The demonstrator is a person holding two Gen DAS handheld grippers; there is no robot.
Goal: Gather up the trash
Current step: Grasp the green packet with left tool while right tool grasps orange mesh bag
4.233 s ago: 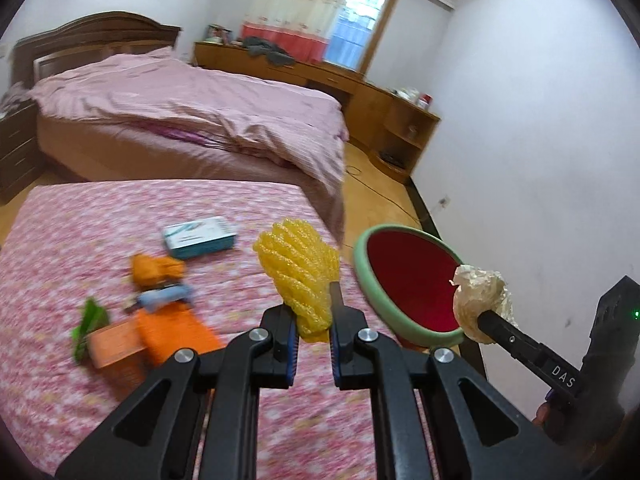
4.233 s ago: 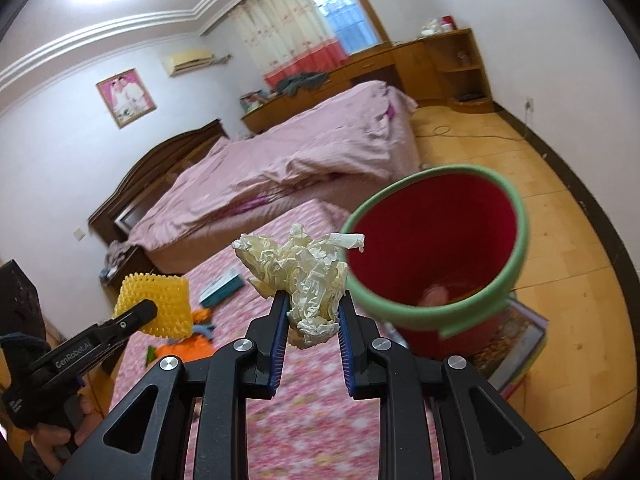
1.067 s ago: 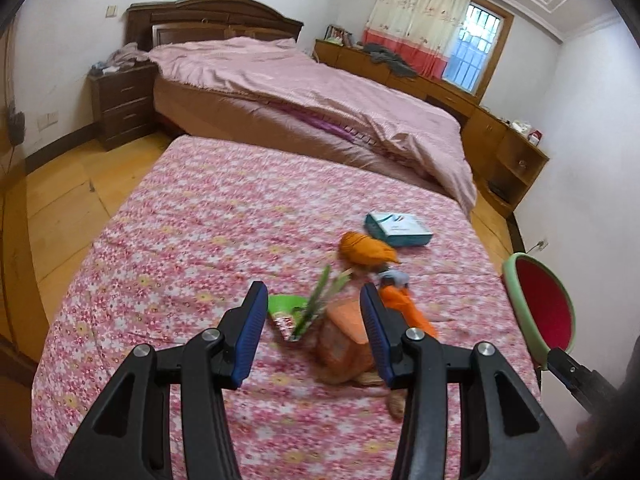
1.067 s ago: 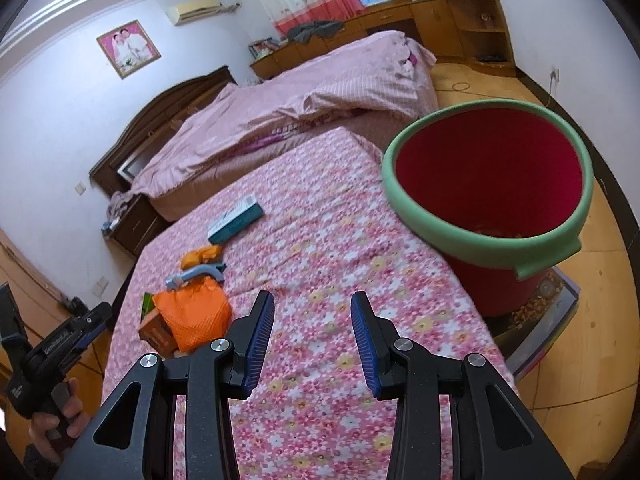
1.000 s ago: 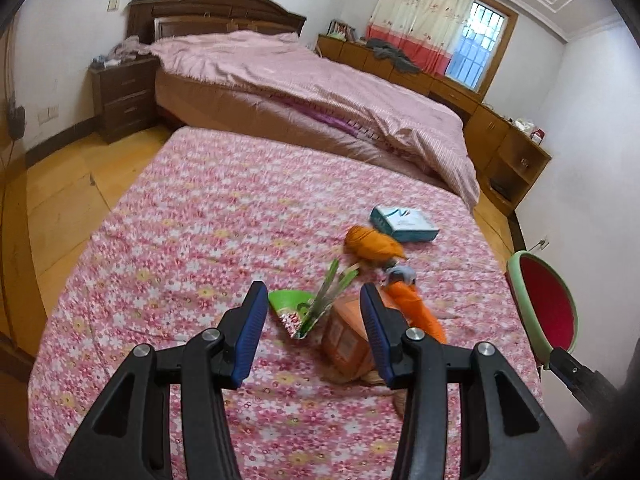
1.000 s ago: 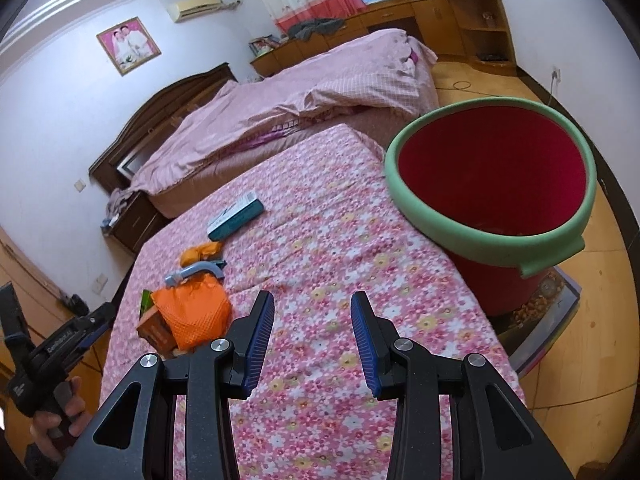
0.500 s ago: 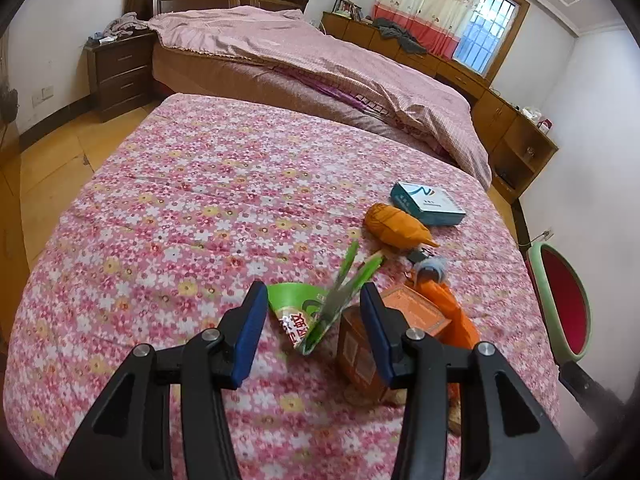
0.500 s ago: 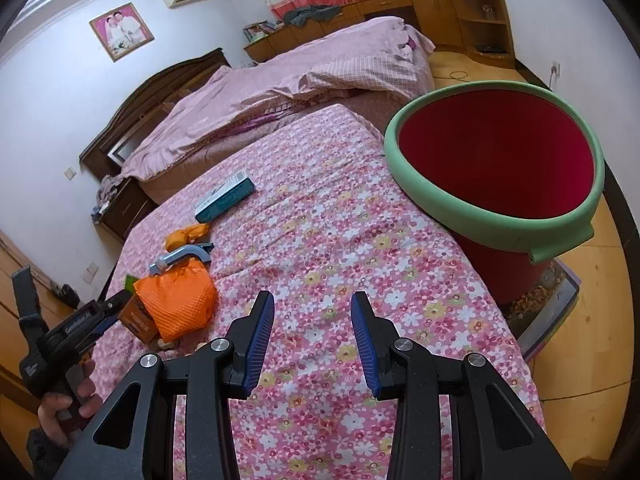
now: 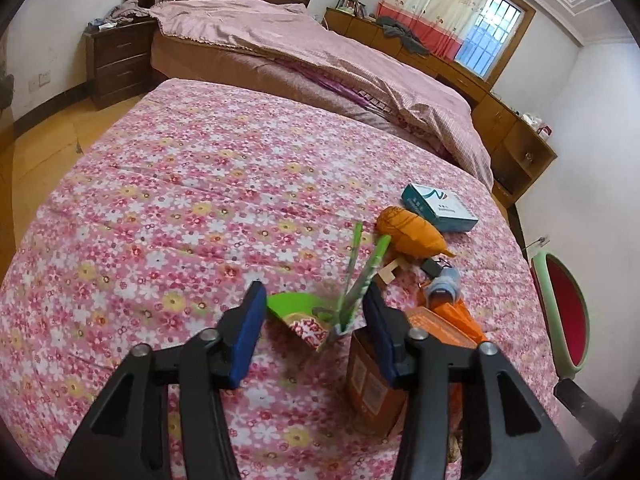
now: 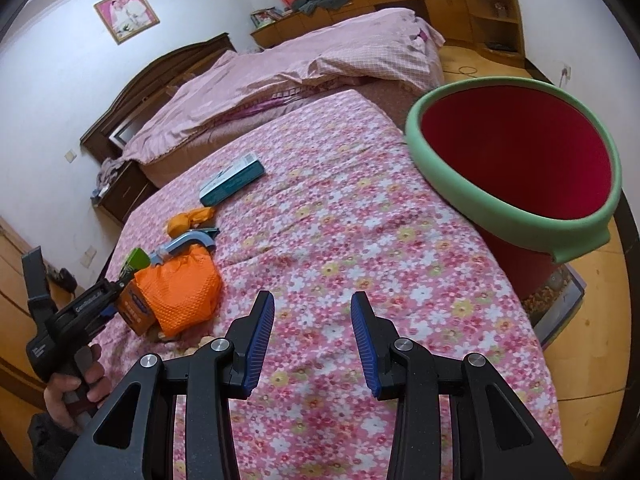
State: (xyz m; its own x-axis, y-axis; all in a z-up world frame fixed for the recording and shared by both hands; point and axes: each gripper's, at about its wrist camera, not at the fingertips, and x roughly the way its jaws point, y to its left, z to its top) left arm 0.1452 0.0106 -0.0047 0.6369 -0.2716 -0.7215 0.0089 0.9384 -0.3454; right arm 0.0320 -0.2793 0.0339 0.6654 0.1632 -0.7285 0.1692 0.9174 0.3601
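1. Two grippers, neither holding anything. Your left gripper (image 9: 314, 322) is closing around the green wrapper (image 9: 308, 314) on the floral bedspread (image 9: 192, 208); pads aren't touching it.
2. Your right gripper (image 10: 312, 340) sits partly open over bare bedspread, nothing between the jaws.
3. Remaining trash is piled at the near left: orange mesh bag (image 10: 182, 294), brown carton (image 9: 372, 384), teal box (image 10: 232, 178) farther back.
4. Red bin (image 10: 516, 160) stands off the bed's right edge.
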